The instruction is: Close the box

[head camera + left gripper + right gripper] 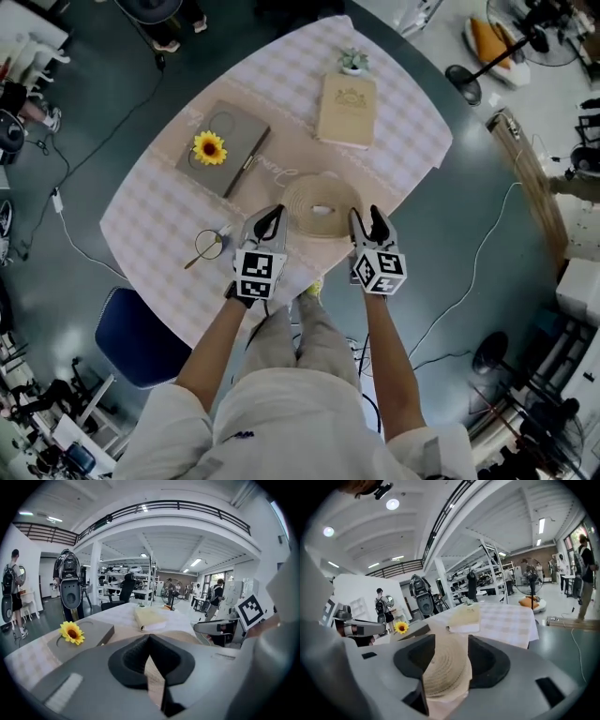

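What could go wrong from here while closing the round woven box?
The woven box sits close to the near edge of the table, so a push might slide it off. The right gripper is open with the box's rim in line between its jaws; pulling away could snag it.

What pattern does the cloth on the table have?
The pale fabric tablecloth is a faint pink-and-white check; the head view shows it best.
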A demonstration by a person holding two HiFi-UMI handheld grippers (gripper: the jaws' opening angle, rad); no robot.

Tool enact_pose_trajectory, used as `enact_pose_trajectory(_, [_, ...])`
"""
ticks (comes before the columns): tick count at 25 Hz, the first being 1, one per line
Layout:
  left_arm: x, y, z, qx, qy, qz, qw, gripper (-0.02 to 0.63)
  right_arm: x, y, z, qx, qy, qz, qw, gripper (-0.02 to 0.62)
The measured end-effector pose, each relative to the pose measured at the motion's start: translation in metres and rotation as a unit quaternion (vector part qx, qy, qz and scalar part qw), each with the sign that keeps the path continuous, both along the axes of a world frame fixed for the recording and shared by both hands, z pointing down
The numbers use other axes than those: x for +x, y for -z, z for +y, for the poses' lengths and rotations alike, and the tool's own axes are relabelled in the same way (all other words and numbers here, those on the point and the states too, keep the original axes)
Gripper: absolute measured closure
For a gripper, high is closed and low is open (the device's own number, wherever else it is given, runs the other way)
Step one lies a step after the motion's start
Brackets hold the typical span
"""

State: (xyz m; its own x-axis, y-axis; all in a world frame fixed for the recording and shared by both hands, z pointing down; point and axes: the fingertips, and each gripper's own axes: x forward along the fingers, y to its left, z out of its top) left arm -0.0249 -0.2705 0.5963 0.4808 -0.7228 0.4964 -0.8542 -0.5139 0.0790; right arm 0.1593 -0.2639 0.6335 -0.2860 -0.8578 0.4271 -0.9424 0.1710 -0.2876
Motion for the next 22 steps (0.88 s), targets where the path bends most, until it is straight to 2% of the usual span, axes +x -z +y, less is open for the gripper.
enact_pose_trajectory(2, [0.001,0.016,0.012,0.001,0.002,0.006,1.0,0.604,-0.003,0.022,0.005,0.018,0.011,0.001,1.0,0.39])
enact_pose_trajectory(6, [0.008,0.047,0.027,0.029,0.002,0.012,0.9995,0.604,-0.009,0.063,0.009,0.059,0.044,0.022,0.997,0.39])
enact_pose_trajectory(9, [0.01,0.076,0.05,0.037,0.004,0.018,0.9991,0.604,-0.006,0.098,0.03,0.083,0.051,0.029,0.995,0.39])
enact_pose_trajectory(15, [0.004,0.131,0.074,0.08,0.008,0.039,0.996,0.604,-0.009,0.155,0.063,0.114,0.063,0.025,0.991,0.379])
enact_pose_trajectory(22, [-0.004,0.178,0.094,0.126,0.009,0.039,0.9912,0.604,-0.018,0.218,0.096,0.177,0.081,0.039,0.98,0.385])
